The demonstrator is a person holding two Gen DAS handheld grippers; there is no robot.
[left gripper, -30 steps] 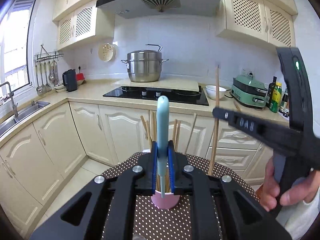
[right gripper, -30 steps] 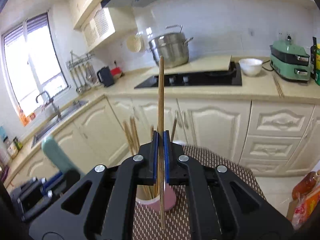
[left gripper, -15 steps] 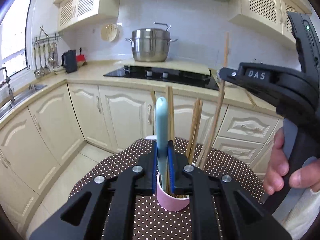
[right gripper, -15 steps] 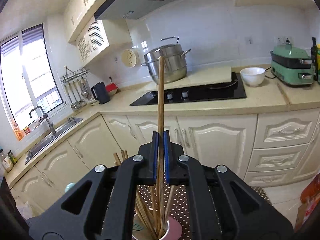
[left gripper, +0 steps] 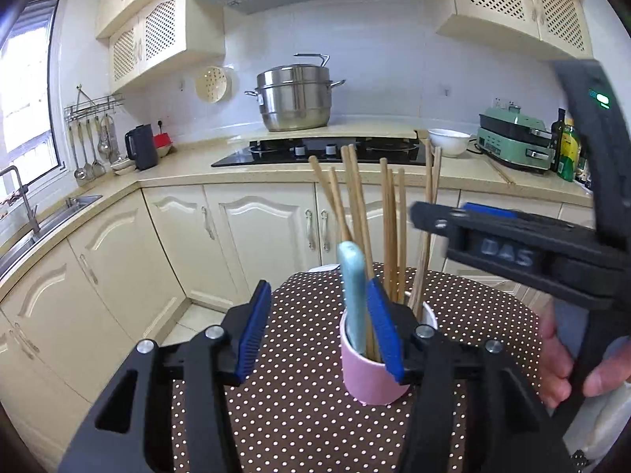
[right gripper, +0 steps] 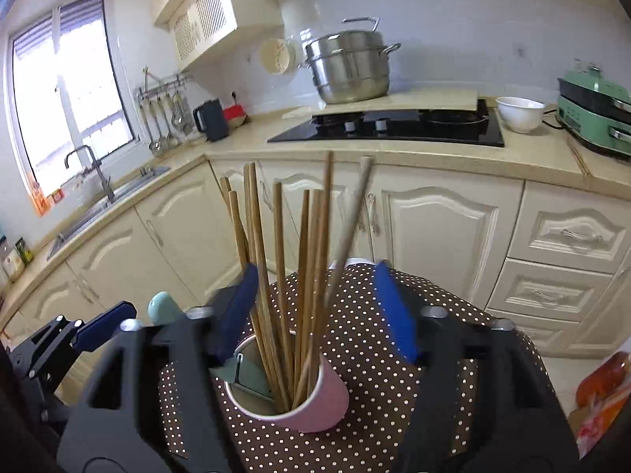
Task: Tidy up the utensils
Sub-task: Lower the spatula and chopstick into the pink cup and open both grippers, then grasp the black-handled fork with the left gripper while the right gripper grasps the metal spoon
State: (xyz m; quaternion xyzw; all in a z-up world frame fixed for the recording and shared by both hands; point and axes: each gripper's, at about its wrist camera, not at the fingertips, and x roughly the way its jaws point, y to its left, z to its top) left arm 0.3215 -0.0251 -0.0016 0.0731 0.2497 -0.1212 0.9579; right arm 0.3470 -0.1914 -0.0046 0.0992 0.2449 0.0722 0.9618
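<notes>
A pink cup [left gripper: 370, 378] [right gripper: 315, 406] stands on the brown dotted tablecloth [left gripper: 299, 414] and holds several wooden chopsticks [left gripper: 390, 228] [right gripper: 276, 256]. A teal-handled utensil [left gripper: 353, 295] [right gripper: 161, 307] stands in the cup, next to the right pad of my left gripper [left gripper: 319, 331]. That gripper's jaws are opening and do not clamp it. My right gripper [right gripper: 317, 311] [left gripper: 434, 216] hovers over the cup, its jaws opening too. A pale blurred chopstick [right gripper: 351, 220] leans loose between them, its lower end in the cup.
Cream cabinets and a counter run behind, with a black hob [left gripper: 315, 151], a steel pot [left gripper: 294, 98], a white bowl [right gripper: 518, 112] and a green appliance [right gripper: 595, 118]. A sink [right gripper: 110, 197] is at the left. A person's hand [left gripper: 560, 358] holds the right gripper's handle.
Both grippers came down to the pink cup and their jaws parted. The teal utensil and the chopstick were let go and now stand in the cup.
</notes>
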